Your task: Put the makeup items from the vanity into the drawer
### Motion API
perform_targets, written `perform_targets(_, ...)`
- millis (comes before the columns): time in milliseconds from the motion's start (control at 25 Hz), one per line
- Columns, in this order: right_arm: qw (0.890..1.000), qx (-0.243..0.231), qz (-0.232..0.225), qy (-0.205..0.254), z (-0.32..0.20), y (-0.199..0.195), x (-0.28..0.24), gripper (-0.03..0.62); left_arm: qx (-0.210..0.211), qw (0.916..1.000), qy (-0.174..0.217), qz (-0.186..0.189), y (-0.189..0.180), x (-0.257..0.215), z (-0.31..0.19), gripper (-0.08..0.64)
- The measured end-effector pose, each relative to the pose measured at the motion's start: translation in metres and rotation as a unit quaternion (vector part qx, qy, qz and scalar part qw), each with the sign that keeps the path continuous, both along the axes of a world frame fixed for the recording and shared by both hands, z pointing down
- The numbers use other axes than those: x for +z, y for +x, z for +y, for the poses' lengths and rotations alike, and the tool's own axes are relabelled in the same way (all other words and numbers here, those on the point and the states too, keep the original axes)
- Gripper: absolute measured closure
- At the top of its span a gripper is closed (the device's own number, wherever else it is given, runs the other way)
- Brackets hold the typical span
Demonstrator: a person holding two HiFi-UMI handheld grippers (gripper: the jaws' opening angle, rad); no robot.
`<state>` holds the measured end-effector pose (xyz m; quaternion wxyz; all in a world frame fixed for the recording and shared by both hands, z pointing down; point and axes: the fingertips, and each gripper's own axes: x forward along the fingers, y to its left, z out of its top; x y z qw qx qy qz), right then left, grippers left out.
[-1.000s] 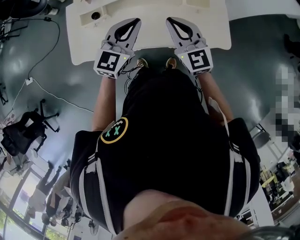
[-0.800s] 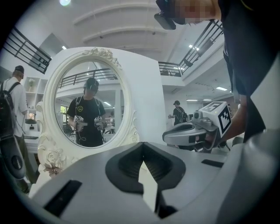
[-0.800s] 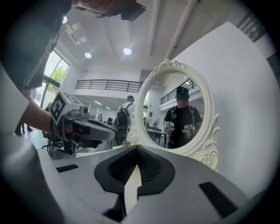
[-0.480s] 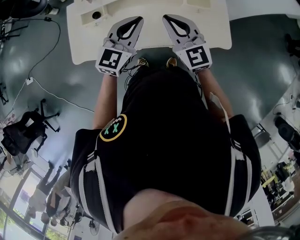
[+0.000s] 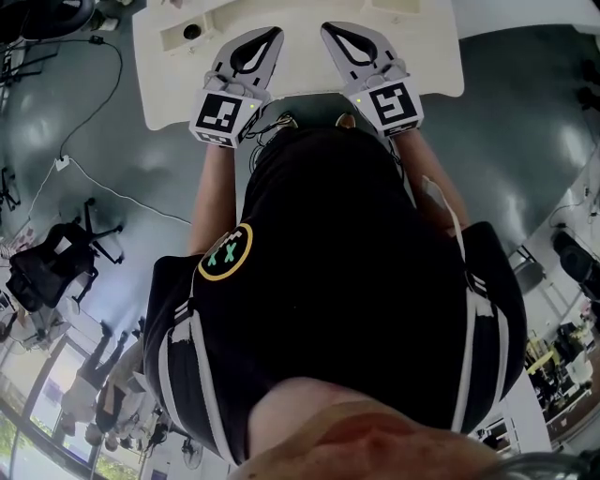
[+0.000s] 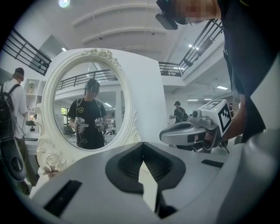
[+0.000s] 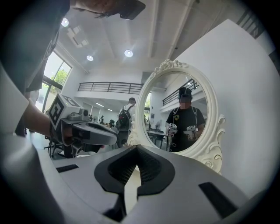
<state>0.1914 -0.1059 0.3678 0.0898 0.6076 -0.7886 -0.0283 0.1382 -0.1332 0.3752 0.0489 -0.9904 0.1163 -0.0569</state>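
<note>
The white vanity top [image 5: 300, 82] lies at the upper edge of the head view. Both grippers hover over its front part, side by side. My left gripper [image 5: 274, 33] is shut with nothing between its jaws, and its own view shows the jaws [image 6: 142, 146] meeting at the tip. The right gripper [image 5: 327, 28] is also shut and empty, as its own view [image 7: 136, 149] confirms. An oval white-framed mirror [image 6: 89, 109] stands ahead of them, also in the right gripper view [image 7: 183, 113]. A small cream item with a dark round part [image 5: 191, 31] sits at the vanity's back left. No drawer shows.
The person's dark-shirted body [image 5: 328, 281] fills the head view's middle and hides the vanity's front. A black office chair [image 5: 47, 267] and a white floor cable [image 5: 103, 192] lie left. Other people stand in the hall behind [image 7: 124, 118].
Both grippers have moved a little farther forward over the vanity top. Their jaws have stayed shut.
</note>
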Motion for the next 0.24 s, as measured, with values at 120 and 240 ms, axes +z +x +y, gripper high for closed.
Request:
perform_targets(120,1.0,0.0,-0.001,0.002,-0.0029,0.0016,-0.0018,0.572,-0.001,1.0,0.001,-0.002,0.0013,-0.0006,-0.0028,0.541)
perform_targets(240,1.0,0.0,-0.003,0.005,-0.0038,0.0035,-0.0046,0.572,-0.002,1.0,0.0,-0.006,0.0037,-0.0029,-0.0037,0.541)
